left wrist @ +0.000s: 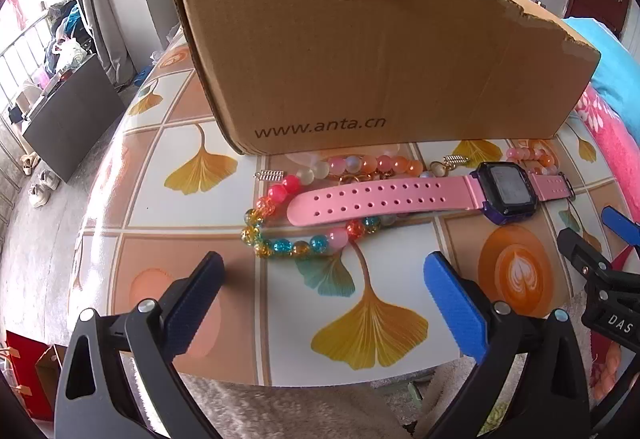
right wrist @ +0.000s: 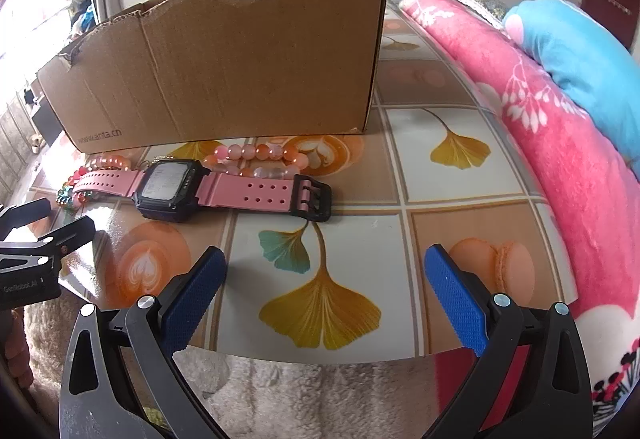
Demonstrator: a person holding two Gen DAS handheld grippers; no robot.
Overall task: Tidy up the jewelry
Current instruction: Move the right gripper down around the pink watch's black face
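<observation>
Here each hand-held gripper, left (left wrist: 324, 279) and right (right wrist: 325, 273), gapes wide and empty above the table (right wrist: 440, 179).

A glossy printed worktop (right wrist: 440, 199) with a smooth, reflective covering patterned in leaves and coffee cups. On it stands a matt brown corrugated cardboard box (left wrist: 380, 51), its top edge torn and ragged. A watch (right wrist: 172, 191) has a smooth, soft-looking pink rubbery strap, a dark plastic case and a black plastic buckle. Bead bracelets (left wrist: 288, 235) look like glass or clear plastic: some crackled and shiny, others milky and frosted, with small metallic charms. A plush pink blanket (right wrist: 540, 143) looks fuzzy. The left tongs (left wrist: 324, 303) and right tongs (right wrist: 324, 299) have matt black plastic arms, blue ribbed pads and bright metal rivets.
</observation>
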